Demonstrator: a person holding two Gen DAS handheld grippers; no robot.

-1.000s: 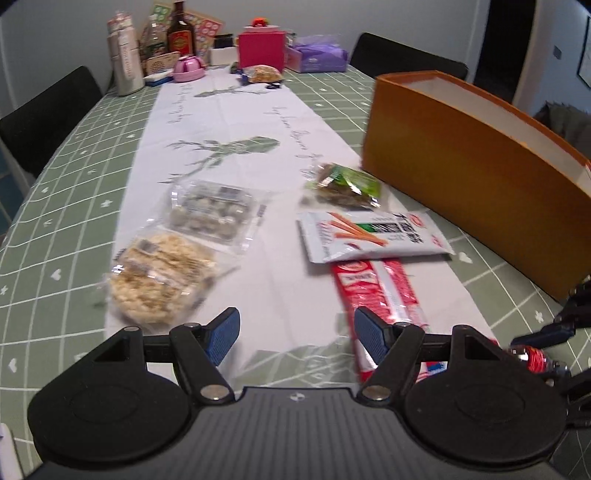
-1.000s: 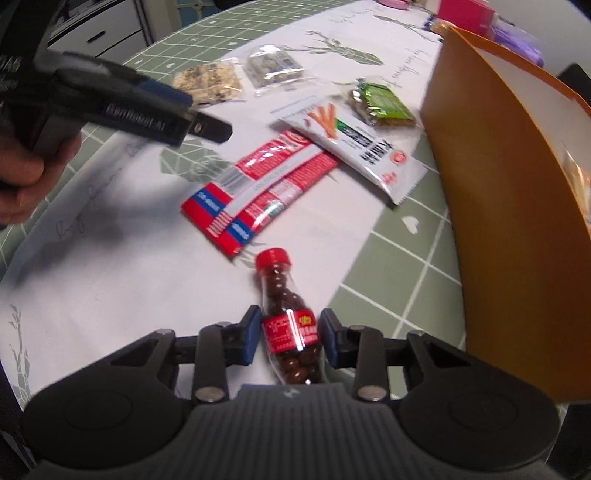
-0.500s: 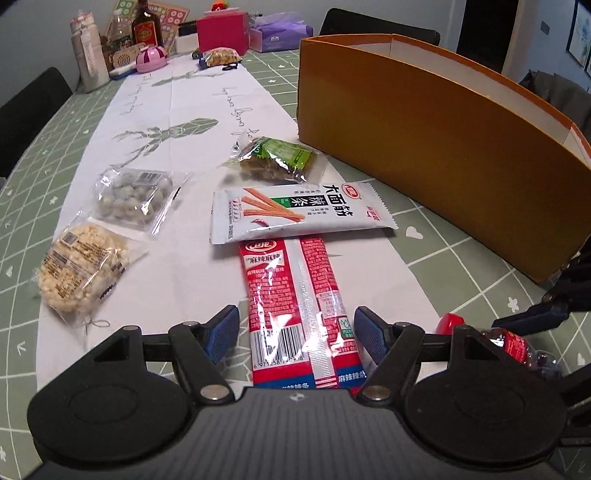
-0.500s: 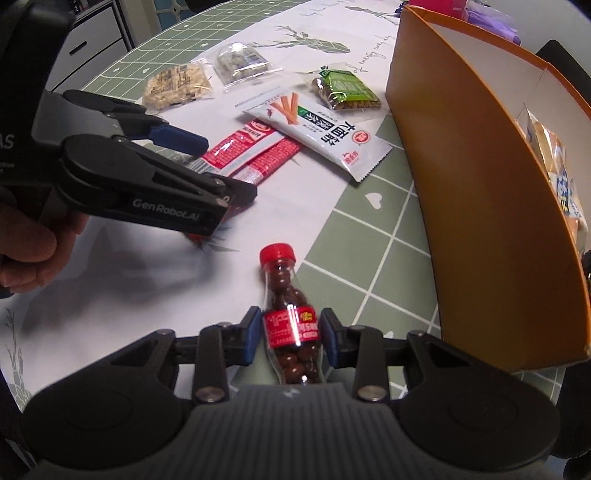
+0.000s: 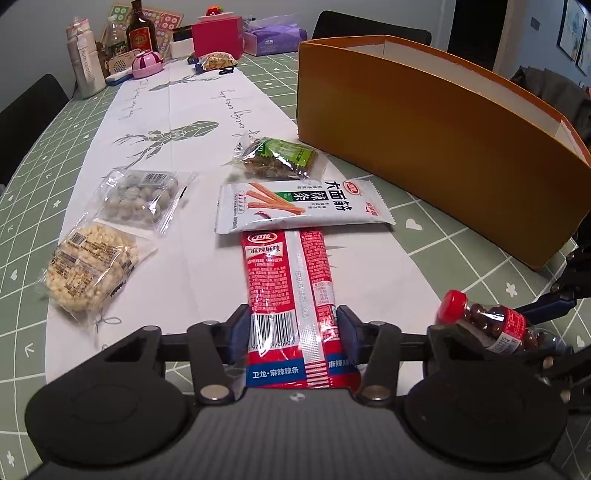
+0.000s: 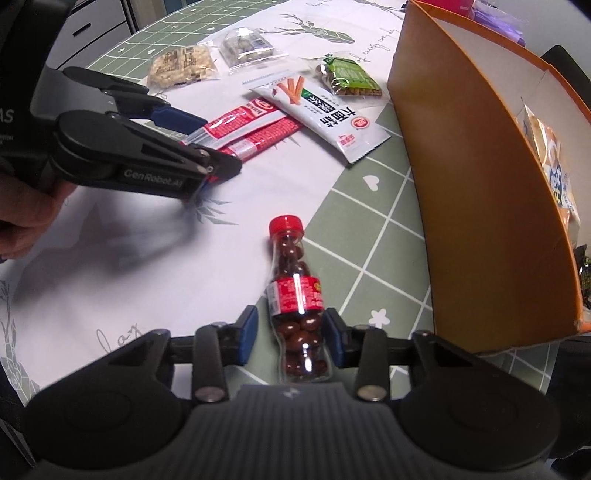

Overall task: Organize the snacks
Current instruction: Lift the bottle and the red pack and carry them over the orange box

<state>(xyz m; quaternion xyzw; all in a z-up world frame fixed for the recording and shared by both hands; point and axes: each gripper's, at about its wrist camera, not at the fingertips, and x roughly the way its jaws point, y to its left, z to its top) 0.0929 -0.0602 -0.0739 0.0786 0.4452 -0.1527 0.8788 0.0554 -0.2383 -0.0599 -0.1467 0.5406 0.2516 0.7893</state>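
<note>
Far ahead of your left gripper you see a dark glass bottle [image 5: 140, 35], a pink round case [image 5: 147, 63], a magenta box [image 5: 217, 35] and black chairs [image 5: 29, 110].

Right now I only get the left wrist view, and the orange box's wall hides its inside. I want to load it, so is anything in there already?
Observer: Yes. The right wrist view looks past the open end of the orange box, and snack bags are already inside.
Operator: The candy bottle at my right edge is half cut off. Is it clamped?
Observer: It does not look clamped. The bottle lies between the right tongs with its red cap pointing away from them, and a strip of table shows between it and one finger.
</note>
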